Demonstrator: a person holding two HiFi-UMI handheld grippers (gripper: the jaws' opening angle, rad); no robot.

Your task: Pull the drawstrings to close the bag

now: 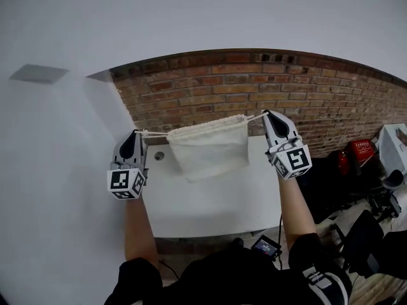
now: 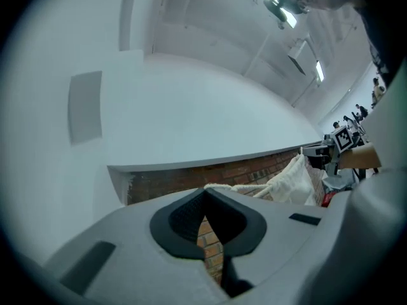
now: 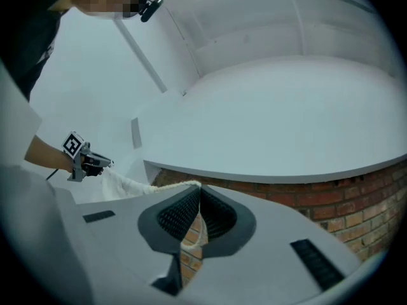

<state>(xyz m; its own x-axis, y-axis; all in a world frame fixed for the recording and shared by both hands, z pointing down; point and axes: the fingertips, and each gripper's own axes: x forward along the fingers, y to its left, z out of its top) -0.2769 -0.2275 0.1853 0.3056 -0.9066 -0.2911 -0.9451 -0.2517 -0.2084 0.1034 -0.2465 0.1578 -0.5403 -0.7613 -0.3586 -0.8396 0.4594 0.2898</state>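
A cream cloth drawstring bag (image 1: 210, 146) hangs in the air above the white table (image 1: 210, 202), stretched between both grippers, its top gathered. My left gripper (image 1: 136, 134) is shut on the left drawstring (image 1: 154, 133); the cord (image 2: 224, 187) runs from its pinched tips to the bag (image 2: 289, 181). My right gripper (image 1: 266, 114) is shut on the right drawstring (image 1: 255, 117); that cord (image 3: 170, 187) leaves its tips (image 3: 197, 189) toward the bag (image 3: 121, 184), with a loose end hanging between the pads. Both cords look taut.
A red brick wall (image 1: 254, 88) stands behind the table, and a white wall (image 1: 57, 138) lies to the left. A round hole (image 1: 159, 155) marks the table's left part. Red and black equipment (image 1: 359, 154) crowds the floor at right. A dark device (image 1: 266, 246) hangs at the person's waist.
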